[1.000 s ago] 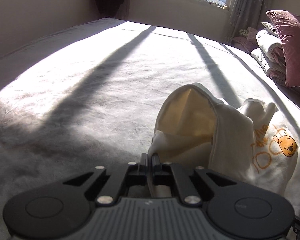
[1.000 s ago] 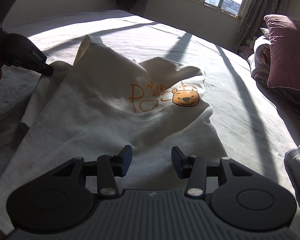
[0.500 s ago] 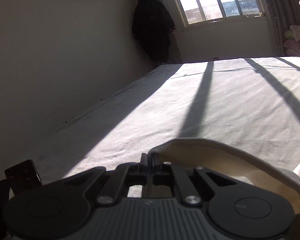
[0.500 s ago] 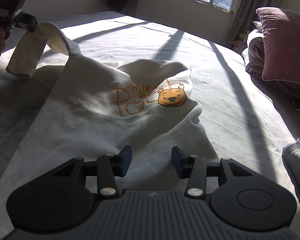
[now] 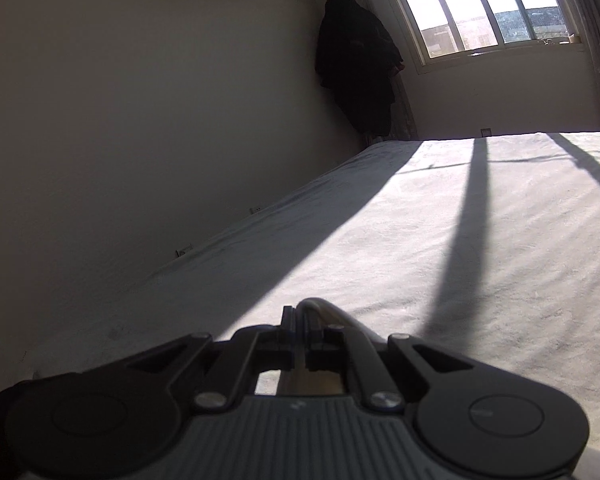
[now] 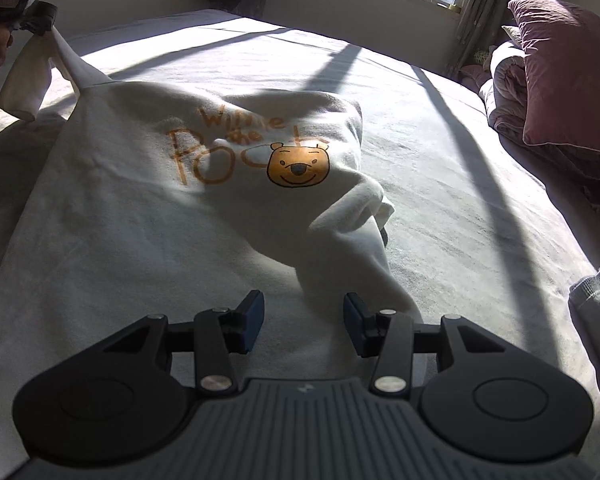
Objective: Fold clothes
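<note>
Fingers on sleeve — upslanted leftward

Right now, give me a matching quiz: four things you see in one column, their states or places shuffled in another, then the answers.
1. left gripper
2. right gripper
3. cream sweatshirt
4. maroon pillow

A. open, holding nothing
B. propped on folded bedding at the bed's right edge
C. shut on a sleeve
D. spread print-up on the bed

Pairs: 1-C, 2-A, 3-D, 4-B
</note>
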{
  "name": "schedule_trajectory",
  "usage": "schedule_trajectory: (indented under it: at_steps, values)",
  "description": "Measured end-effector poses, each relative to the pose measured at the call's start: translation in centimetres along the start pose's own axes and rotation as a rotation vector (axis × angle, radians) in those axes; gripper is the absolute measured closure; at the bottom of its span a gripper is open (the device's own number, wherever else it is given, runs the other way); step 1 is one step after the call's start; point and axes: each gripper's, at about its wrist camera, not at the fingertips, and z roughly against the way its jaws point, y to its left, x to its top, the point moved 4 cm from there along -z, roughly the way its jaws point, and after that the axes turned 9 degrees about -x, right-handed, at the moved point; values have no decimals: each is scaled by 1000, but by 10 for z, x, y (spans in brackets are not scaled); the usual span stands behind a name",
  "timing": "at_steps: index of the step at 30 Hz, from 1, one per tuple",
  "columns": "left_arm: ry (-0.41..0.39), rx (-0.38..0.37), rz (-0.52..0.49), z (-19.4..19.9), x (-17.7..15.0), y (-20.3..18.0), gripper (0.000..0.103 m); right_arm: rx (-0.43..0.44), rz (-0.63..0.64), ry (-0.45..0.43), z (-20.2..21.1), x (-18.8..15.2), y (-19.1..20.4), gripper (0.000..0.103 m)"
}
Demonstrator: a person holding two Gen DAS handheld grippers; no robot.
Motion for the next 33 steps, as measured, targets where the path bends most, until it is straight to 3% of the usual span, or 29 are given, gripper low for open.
schedule_trajectory:
  at_steps: [9,15,16,18,20,24,33]
  values:
    - [111,-10,-72,-7,-31,-18,95,0,-21,-13,6,6,-6,53]
    - [220,-94,-44,6,-39,-16,88,3,-37,-26,14,9,-9,50]
    - [246,-115,-34,9,-42,-16,86,4,-41,-28,15,9,-10,50]
    - [290,-164,-10,16,-48,-16,69,4,-52,-30,18,10,-14,49]
    - [329,-215,9,24,-56,-17,63,3,-64,-32,20,10,-18,48]
    - [426,-333,46,42,-78,-28,63,-1,-91,-36,25,9,-27,48]
    - [540,-565,157,103,-124,-42,60,-17,-166,-12,32,-3,-63,48]
